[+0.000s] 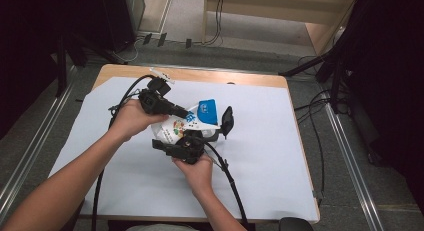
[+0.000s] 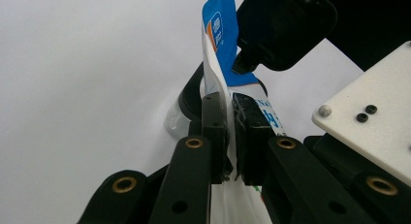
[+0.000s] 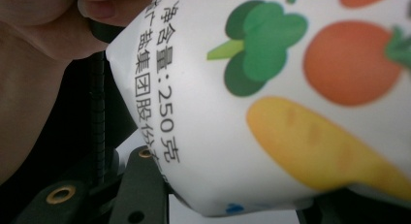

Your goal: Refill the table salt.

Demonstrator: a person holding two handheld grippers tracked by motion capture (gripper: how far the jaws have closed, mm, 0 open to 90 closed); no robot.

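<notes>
A white bag (image 1: pixel 186 126) printed with vegetables, with a blue top (image 1: pixel 206 110), is held above the table between both grippers. My left gripper (image 1: pixel 187 115) is shut on the bag's thin upper edge (image 2: pixel 214 78), just below the blue top (image 2: pixel 220 35). My right gripper (image 1: pixel 202 131) comes from below, with its jaws closed against the bag's full body (image 3: pixel 271 88). One of its black pads (image 2: pixel 286 25) touches the blue top. In the right gripper view my right gripper (image 3: pixel 232 200) has the bag bulging between its jaws, and the left hand (image 3: pixel 39 64) is close behind.
A white sheet (image 1: pixel 270 156) covers the wooden table (image 1: pixel 240 78). A round dark-rimmed container (image 2: pixel 186 100) sits under the bag. Cables (image 1: pixel 230 178) trail from both grippers toward the near edge. Dark stands (image 1: pixel 335 66) and floor cables lie beyond the table's right side.
</notes>
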